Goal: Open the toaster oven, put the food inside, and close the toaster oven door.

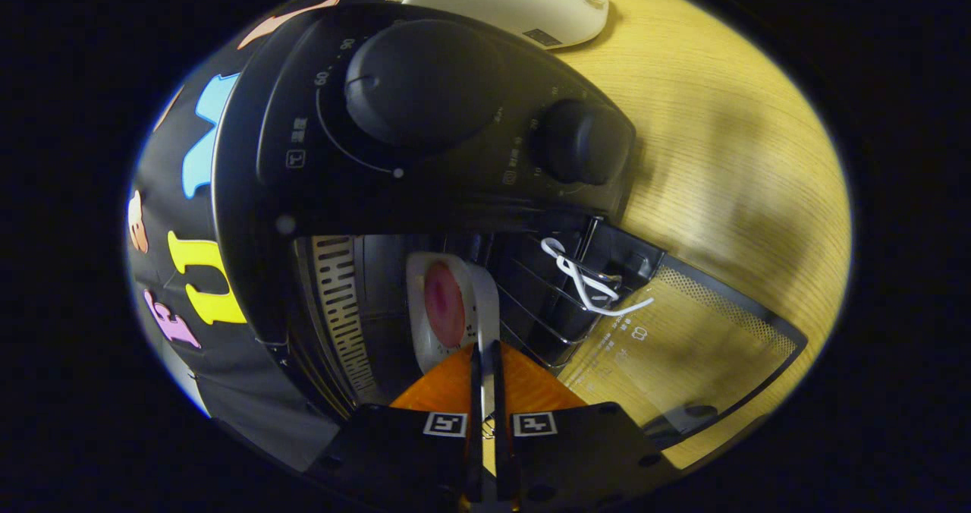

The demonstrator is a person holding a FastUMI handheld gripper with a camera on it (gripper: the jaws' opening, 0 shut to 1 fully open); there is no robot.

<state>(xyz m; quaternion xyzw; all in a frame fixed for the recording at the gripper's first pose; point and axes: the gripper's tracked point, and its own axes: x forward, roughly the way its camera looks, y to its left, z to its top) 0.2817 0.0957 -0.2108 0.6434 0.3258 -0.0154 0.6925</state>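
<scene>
gripper (485,361): seen from its own camera, rolled so the scene ahead lies tilted
fingers (476,376): side by side, pointing toward 12 o'clock
jaws: nearly closed, a thin plate rim pinched in the narrow gap

Dim, strongly fisheye-warped view; soft shadows cross the wooden table (728,156), and the toaster oven (425,118) interior is murky.
</scene>
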